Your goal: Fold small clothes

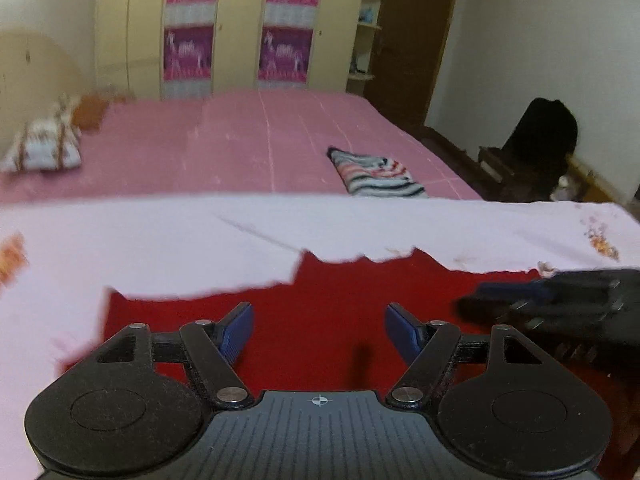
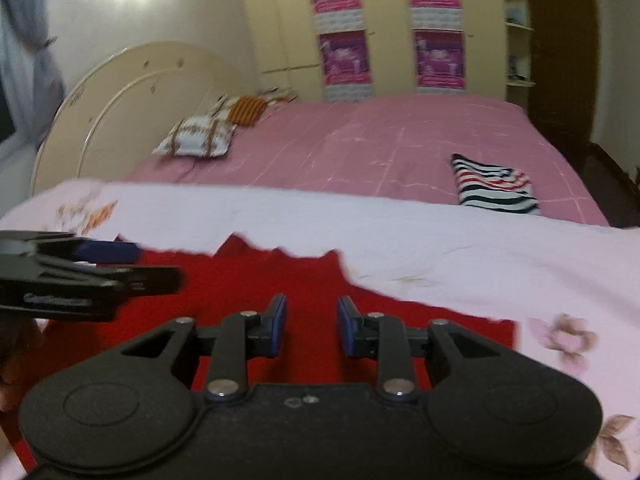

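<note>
A red garment [image 1: 320,320] lies flat on a pale pink floral sheet [image 1: 240,240] on the bed; it also shows in the right wrist view [image 2: 260,276]. My left gripper [image 1: 319,330] is open and empty, hovering over the red garment. My right gripper [image 2: 311,322] is open and empty over the same garment. The right gripper shows at the right edge of the left wrist view [image 1: 560,304]. The left gripper shows at the left edge of the right wrist view [image 2: 80,272]. A folded striped garment [image 1: 376,174] lies farther back on the bed, also visible in the right wrist view [image 2: 494,192].
A pink bedspread [image 1: 260,140] covers the bed behind the sheet. Pillows [image 2: 196,136] lie by the cream headboard [image 2: 120,92]. A wardrobe [image 1: 240,28] stands behind the bed. A dark chair [image 1: 536,140] stands by the right wall.
</note>
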Tool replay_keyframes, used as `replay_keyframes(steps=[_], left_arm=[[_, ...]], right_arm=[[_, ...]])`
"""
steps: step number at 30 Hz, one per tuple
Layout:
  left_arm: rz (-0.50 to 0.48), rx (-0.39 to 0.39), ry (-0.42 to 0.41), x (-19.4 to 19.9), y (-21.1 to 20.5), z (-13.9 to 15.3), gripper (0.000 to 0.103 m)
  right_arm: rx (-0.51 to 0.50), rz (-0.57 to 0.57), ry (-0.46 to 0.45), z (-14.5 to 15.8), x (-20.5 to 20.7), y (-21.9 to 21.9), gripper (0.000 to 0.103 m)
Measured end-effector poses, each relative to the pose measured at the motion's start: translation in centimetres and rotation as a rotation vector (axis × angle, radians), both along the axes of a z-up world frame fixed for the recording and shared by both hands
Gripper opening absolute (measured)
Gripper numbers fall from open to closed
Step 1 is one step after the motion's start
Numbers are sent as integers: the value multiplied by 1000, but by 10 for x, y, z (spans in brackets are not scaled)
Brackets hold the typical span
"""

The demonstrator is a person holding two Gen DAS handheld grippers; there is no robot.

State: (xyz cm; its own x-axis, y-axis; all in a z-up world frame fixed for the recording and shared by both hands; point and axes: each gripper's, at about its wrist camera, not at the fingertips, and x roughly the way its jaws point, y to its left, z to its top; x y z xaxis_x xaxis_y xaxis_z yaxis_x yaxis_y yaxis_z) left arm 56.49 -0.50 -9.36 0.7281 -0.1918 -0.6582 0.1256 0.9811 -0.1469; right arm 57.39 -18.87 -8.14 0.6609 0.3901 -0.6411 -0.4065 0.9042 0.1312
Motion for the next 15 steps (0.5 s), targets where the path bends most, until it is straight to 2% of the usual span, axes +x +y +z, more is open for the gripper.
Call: replay_keyframes(steps=[3, 6, 8, 10, 12, 13, 15], left_arm=[[22, 22, 49, 2, -4, -22, 72], [1, 109, 12, -8, -8, -28, 72], [0, 159, 3, -15, -4, -26, 72], [20, 202, -4, -23, 9, -24, 72], [50, 205, -8, -34, 27, -24, 72], [44, 191, -12, -39, 33, -23, 72], [38, 212, -20, -43, 34, -23, 72]], right_arm=[[37, 19, 63, -13, 3, 12, 27], [-39, 42, 76, -23, 2, 21, 28], [-85, 42, 49, -21, -3, 17, 27], [-88, -21, 52, -19, -1, -3, 26], [-78, -97, 57, -18, 0, -33, 20], [-63, -119, 67, -18, 1, -49, 16], [13, -116, 99, -19, 1, -72, 14]])
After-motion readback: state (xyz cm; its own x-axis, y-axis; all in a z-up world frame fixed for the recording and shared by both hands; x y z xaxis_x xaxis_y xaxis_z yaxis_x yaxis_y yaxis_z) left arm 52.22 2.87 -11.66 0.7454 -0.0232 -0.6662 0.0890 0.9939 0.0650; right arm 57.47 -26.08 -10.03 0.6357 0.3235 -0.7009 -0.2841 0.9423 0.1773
